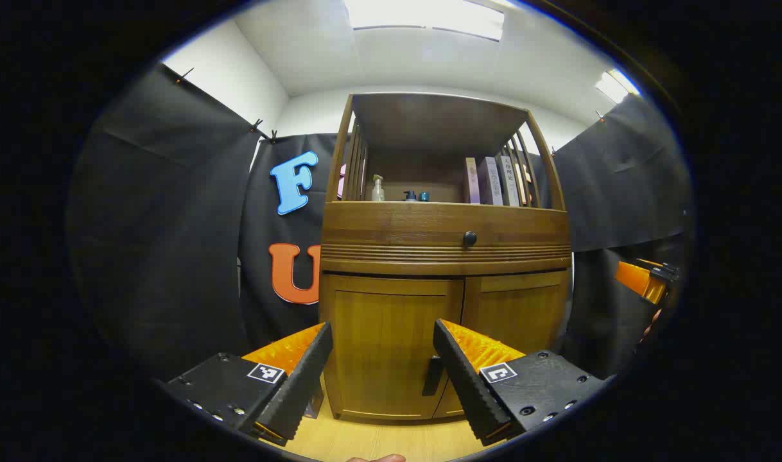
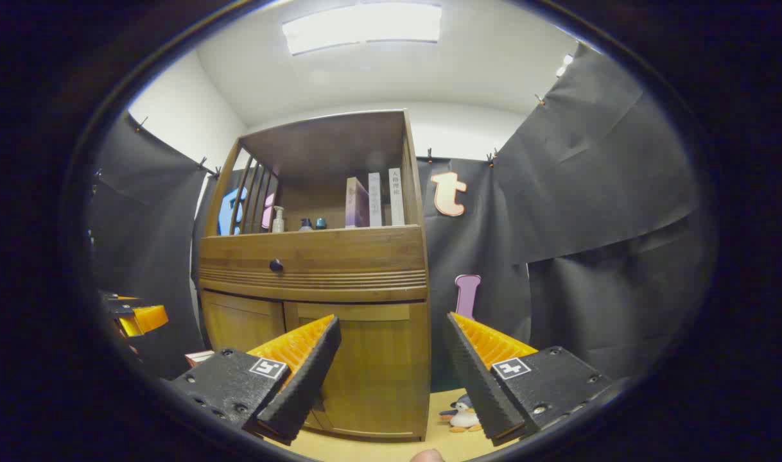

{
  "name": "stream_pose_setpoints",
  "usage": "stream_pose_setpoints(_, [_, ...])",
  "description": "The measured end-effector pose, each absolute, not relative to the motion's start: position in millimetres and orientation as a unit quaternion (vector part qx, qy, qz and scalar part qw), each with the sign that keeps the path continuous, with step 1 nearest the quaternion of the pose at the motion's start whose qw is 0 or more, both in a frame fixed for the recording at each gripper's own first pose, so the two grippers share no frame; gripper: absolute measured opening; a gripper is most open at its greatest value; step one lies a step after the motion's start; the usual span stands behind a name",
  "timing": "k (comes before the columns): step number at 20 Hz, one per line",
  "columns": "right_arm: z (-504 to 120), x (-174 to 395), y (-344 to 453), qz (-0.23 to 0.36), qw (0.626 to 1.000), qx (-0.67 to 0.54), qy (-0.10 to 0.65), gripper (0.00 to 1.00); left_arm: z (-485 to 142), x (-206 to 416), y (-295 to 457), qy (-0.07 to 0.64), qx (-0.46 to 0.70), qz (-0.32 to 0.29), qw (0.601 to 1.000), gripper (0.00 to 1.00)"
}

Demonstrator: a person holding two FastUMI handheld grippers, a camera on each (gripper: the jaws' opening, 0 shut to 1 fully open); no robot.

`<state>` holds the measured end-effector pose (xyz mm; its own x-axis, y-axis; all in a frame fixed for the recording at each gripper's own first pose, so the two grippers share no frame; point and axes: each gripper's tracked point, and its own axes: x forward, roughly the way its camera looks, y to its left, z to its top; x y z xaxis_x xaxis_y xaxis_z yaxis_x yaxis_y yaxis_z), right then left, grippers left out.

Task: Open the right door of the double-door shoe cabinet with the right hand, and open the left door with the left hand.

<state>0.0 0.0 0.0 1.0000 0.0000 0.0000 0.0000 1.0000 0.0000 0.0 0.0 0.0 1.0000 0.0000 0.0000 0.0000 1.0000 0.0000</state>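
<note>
- The left gripper (image 1: 382, 333) is held wide apart with nothing between its fingers, aimed at the closed left door (image 1: 384, 343) of the shoe cabinet (image 1: 442, 256)
- The right door (image 2: 372, 366) is seen closed too
- The right gripper (image 2: 394, 330) is spread wide, nothing gripped, short of that door
- A penguin toy (image 2: 460, 414) is seen on the floor beside the cabinet

Before the shoe cabinet (image 1: 442, 256) I find open floor (image 1: 378, 439); its right side has a small penguin toy (image 2: 463, 416) standing near.
</note>
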Motion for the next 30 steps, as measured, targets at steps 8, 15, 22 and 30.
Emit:
stream_pose_setpoints(8, [-5.6,3.0,17.9,0.027,1.000,-0.008,0.009,1.00,-4.9,-4.4,-1.9,0.009,-0.028,-0.002,1.000,0.95])
stream_pose_setpoints(15, [-14.0,6.1,26.2,0.040,0.999,-0.006,0.023,1.00,4.3,-12.7,6.1,-0.008,-0.013,0.012,1.000,1.00])
stream_pose_setpoints(22, [-51.9,16.3,49.1,0.058,0.997,0.006,0.057,1.00,-1.9,-12.5,17.4,-0.006,-0.004,0.024,1.000,1.00])
stream_pose_setpoints(30, [-136.0,51.3,79.5,0.063,0.989,0.016,0.131,1.00,-9.0,-11.6,39.8,-0.005,0.016,0.043,0.999,1.00])
